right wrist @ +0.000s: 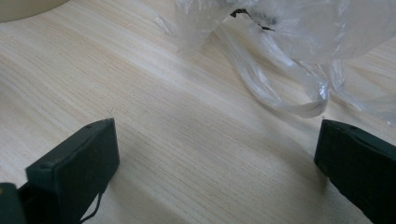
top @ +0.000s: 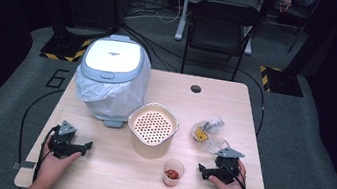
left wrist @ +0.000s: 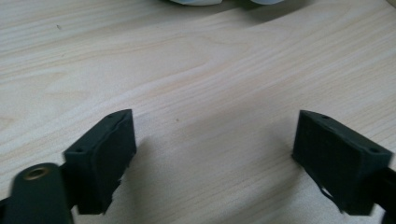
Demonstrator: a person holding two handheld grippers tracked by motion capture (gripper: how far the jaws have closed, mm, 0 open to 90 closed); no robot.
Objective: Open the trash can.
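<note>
Both grippers rested on the pale wooden surface (top: 110,166).
Left gripper (left wrist: 215,161) and right gripper (right wrist: 217,165) had fingers spread wide, empty; crumpled clear plastic bag (right wrist: 299,42) lay just beyond the right.

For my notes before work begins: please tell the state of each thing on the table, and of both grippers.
Bin: lid shut, bag lining it.
Strainer pot: upright, open.
Small cup: upright, red pieces inside.
Plastic bag: crumpled, lying flat.
Left gripper: open, empty.
Right gripper: open, empty.

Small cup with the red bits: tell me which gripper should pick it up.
Right, probably. The right gripper rests open beside the small cup; the left gripper sits farther off, past the beige perforated container.
</note>
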